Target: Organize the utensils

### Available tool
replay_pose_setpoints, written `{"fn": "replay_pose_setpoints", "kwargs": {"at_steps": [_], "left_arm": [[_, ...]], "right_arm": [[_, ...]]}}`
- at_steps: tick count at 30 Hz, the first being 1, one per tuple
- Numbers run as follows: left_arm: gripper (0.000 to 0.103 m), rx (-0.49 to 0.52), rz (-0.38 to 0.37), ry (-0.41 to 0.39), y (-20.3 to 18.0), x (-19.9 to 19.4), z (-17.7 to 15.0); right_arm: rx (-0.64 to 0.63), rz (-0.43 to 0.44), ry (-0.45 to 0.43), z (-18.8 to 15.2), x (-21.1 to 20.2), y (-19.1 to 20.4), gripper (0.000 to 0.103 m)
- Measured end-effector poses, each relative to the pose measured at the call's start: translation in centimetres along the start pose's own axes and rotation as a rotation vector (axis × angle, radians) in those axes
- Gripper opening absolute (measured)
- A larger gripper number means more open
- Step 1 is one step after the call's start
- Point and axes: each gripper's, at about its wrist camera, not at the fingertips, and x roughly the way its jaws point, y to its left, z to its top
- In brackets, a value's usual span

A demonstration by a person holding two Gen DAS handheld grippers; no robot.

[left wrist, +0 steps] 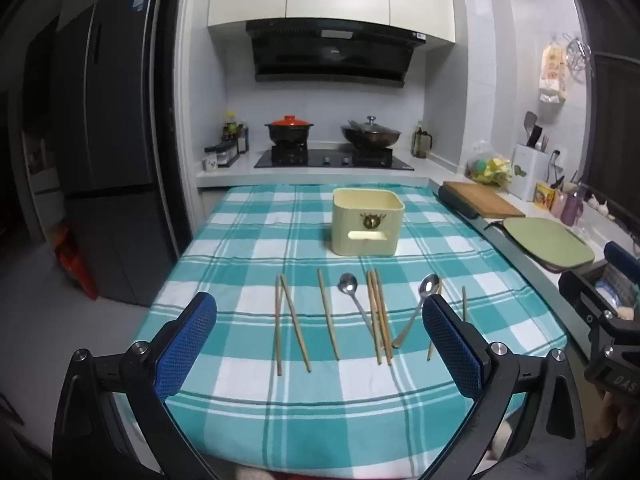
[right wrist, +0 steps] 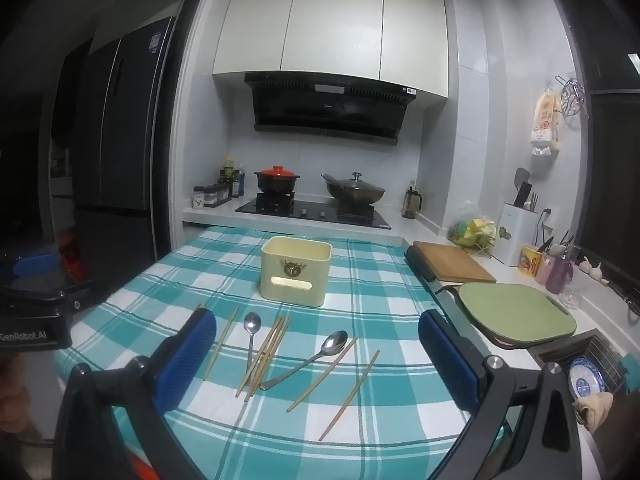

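A cream utensil holder (left wrist: pixel 366 222) (right wrist: pixel 295 272) stands upright on the teal checked tablecloth (left wrist: pixel 248 248) (right wrist: pixel 380 292). In front of it lie several wooden chopsticks (left wrist: pixel 292 322) (right wrist: pixel 266 354) and two metal spoons (left wrist: pixel 347 285) (right wrist: pixel 334 342), spread in a loose row. My left gripper (left wrist: pixel 320 344) hovers open above the near side of the row, nothing between its blue pads. My right gripper (right wrist: pixel 318 354) also hangs open over the right part of the row, holding nothing. The right gripper's body shows at the right edge of the left wrist view (left wrist: pixel 600 312).
Behind the table a stove (left wrist: pixel 332 158) carries a red-lidded pot (left wrist: pixel 289 128) and a wok (left wrist: pixel 370 132). A wooden board (right wrist: pixel 452 266), a green cutting board (right wrist: pixel 516 314) and a sink with a blue plate (right wrist: pixel 586 376) line the right counter. A dark fridge (left wrist: pixel 104 120) stands left.
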Motion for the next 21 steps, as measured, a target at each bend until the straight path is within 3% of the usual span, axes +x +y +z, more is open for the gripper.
{"fn": "replay_pose_setpoints", "kwargs": {"at_steps": [4, 6, 21], "left_arm": [[0.102, 0.021, -0.005, -0.031, -0.3, -0.5, -0.3], [0.102, 0.025, -0.008, -0.030, -0.4, -0.5, -0.4], [0.102, 0.024, -0.007, -0.018, -0.5, -1.0, 0.0]], "right_arm": [[0.019, -0.008, 0.001, 0.1, 0.8, -0.2, 0.103], [0.007, -0.019, -0.053, 0.2, -0.6, 0.1, 0.103], [0.016, -0.008, -0.035, -0.2, -0.5, -0.3, 0.103]]}}
